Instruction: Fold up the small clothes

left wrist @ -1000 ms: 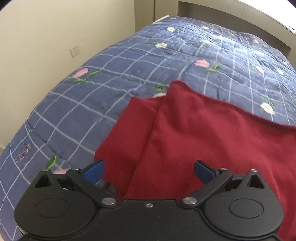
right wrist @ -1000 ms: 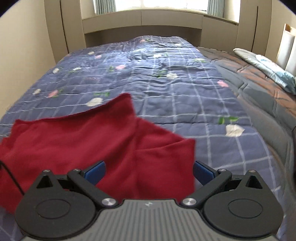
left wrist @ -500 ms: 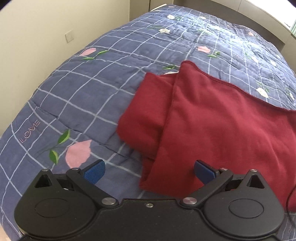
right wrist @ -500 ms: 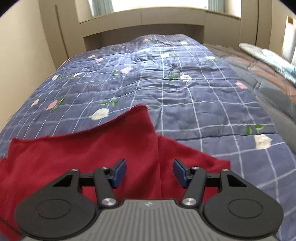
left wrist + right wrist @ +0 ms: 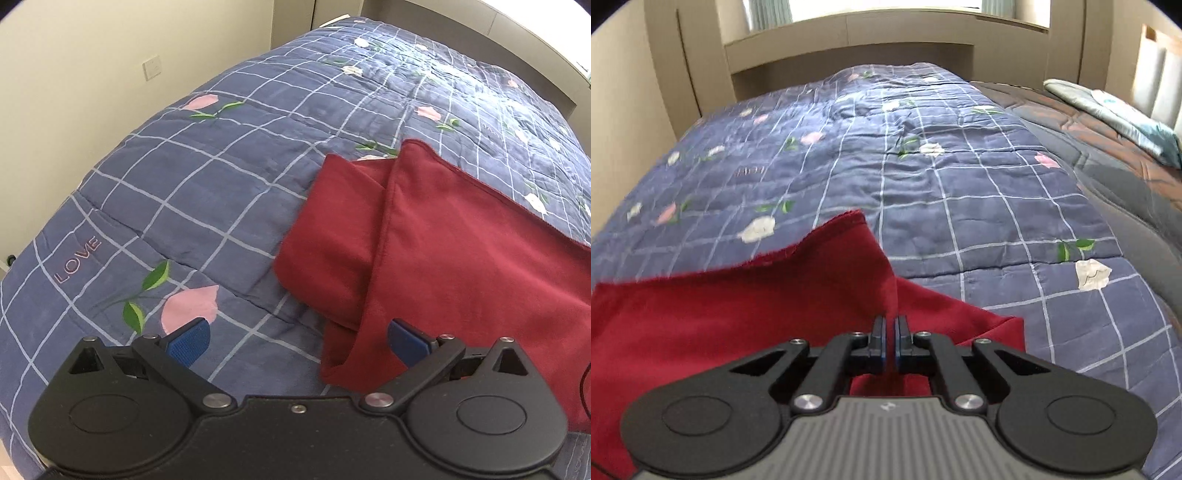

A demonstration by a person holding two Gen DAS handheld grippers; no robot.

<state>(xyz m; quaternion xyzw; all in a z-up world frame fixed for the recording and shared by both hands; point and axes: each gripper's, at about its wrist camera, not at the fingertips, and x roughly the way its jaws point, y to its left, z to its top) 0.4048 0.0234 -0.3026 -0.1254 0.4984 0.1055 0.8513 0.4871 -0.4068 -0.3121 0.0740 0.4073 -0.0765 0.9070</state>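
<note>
"LOVE" stitched in pink on blue checked quilt [image 5: 192,192], left-wrist view

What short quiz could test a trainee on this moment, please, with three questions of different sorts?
1. True or false: the right tongs are shut on the red cloth.
2. The left tongs are: A) open, B) shut on the cloth, C) out of view.
3. Fill in: the cloth lies on a blue checked ____.

Key: 1 true; 2 A; 3 quilt.
</note>
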